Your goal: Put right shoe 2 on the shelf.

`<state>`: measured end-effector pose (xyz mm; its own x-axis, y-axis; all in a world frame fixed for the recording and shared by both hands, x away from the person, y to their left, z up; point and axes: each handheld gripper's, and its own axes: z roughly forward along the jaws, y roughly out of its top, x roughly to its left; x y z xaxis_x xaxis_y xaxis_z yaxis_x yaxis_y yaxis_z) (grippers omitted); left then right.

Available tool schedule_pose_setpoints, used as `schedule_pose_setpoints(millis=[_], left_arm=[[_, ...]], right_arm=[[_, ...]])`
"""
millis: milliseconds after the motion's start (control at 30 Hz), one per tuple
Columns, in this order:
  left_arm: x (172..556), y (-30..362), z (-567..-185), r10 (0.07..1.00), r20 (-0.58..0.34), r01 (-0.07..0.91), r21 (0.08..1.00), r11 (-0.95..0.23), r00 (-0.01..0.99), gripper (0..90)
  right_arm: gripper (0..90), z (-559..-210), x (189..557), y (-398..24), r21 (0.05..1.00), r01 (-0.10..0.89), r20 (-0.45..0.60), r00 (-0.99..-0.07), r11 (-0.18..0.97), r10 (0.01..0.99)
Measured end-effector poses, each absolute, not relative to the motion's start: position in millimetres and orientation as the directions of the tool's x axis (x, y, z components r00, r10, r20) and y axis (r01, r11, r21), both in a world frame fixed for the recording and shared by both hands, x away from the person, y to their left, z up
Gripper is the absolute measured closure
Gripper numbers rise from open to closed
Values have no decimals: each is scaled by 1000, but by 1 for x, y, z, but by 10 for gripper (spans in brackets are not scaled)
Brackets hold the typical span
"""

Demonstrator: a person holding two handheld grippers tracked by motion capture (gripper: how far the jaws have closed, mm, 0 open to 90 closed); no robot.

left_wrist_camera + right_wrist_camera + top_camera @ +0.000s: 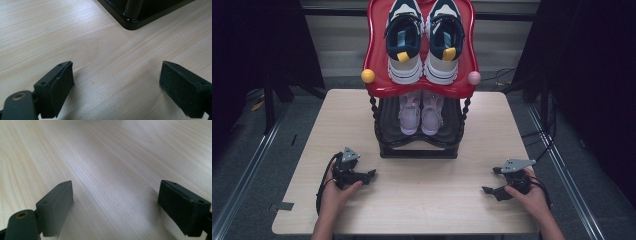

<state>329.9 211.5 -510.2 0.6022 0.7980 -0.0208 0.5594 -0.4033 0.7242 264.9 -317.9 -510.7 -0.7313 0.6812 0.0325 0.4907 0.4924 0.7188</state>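
Both hands rest low on the wooden table [412,200], forearms coming in from the near edge. The left gripper [371,175] lies near left, its jaws spread wide and empty, pointing right toward the black base of the shoe rack [418,150], close beside it. The right gripper [490,181] lies near right, jaws wide apart over bare wood, holding nothing, farther from the rack.
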Motion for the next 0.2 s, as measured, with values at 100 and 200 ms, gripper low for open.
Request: schedule_pose_setpoints(millis=[100,200], left_arm=[[330,212,-510,798,-21,559,724,-403,602,118],[330,212,-510,798,-21,559,724,-403,602,118]], right_arm=[[123,-511,265,-318,723,490,29,-727,487,687],[123,-511,265,-318,722,494,31,-722,484,691]])
